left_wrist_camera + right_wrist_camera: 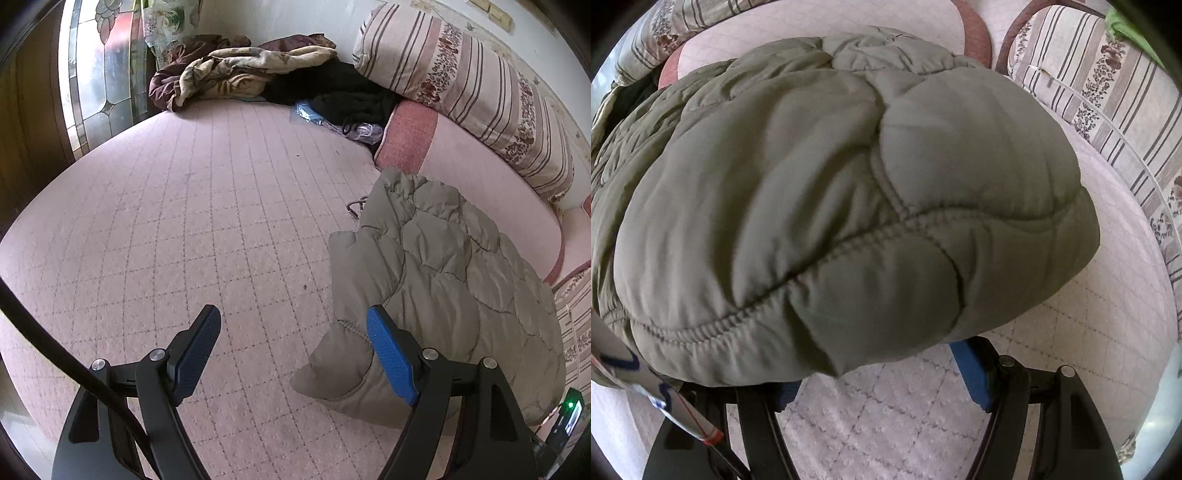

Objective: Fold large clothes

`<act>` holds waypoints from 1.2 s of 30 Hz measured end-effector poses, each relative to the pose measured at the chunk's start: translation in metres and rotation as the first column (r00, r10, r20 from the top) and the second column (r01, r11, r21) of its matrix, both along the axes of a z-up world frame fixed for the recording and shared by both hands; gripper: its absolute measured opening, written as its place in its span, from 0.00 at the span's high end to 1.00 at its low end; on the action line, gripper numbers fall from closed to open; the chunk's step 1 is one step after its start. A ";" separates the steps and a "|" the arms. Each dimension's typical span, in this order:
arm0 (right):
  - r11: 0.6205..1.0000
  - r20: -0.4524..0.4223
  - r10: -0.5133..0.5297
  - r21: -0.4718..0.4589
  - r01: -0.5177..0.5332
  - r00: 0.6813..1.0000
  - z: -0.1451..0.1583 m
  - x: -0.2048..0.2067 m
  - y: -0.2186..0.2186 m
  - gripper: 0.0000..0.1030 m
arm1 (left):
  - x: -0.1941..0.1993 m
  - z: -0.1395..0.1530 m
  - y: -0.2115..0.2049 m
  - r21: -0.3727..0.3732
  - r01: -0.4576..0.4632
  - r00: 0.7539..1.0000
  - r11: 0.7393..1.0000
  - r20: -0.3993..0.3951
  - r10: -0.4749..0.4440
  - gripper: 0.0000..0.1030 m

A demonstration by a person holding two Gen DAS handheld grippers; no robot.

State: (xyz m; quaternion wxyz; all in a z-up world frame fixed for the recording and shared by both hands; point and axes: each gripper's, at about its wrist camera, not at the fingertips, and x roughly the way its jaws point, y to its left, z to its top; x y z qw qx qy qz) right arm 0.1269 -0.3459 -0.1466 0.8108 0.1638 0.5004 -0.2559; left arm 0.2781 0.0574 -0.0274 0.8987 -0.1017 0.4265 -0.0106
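Note:
An olive quilted jacket (443,280) lies bunched on the right of the pink checked bed cover (184,221). My left gripper (291,310) is open just above the bed. Its right blue pad (388,354) stands over the jacket's near corner, and its left pad (199,350) is over bare cover. In the right wrist view the jacket (849,192) fills the picture. My right gripper (879,354) is open and close against the jacket's near hem, which bulges over the fingertips and hides them. Only the lower part of the right pad (971,373) shows, with bed cover between the fingers.
A heap of brown and cream blankets (229,70) and black clothes (343,92) lie at the bed's far end. A striped bolster (472,85) and a pink cushion (406,133) run along the right wall. A stained-glass panel (99,74) stands at the left. A black cable (55,350) crosses by the left gripper.

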 end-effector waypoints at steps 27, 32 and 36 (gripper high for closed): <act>0.993 0.056 -0.077 -0.081 0.081 0.995 0.046 -0.087 -0.027 0.26 | -0.008 0.004 -0.003 -0.001 0.026 0.999 1.000 0.022 -0.026 0.22; 0.989 0.105 -0.114 -0.086 0.124 0.988 0.060 -0.086 -0.045 0.24 | 0.001 -0.003 -0.008 0.000 0.047 0.999 0.999 -0.015 -0.047 0.22; 0.986 0.166 -0.145 -0.057 0.156 0.975 0.075 -0.084 -0.060 0.21 | 0.011 -0.009 -0.012 -0.010 0.092 0.995 0.996 -0.046 -0.093 0.22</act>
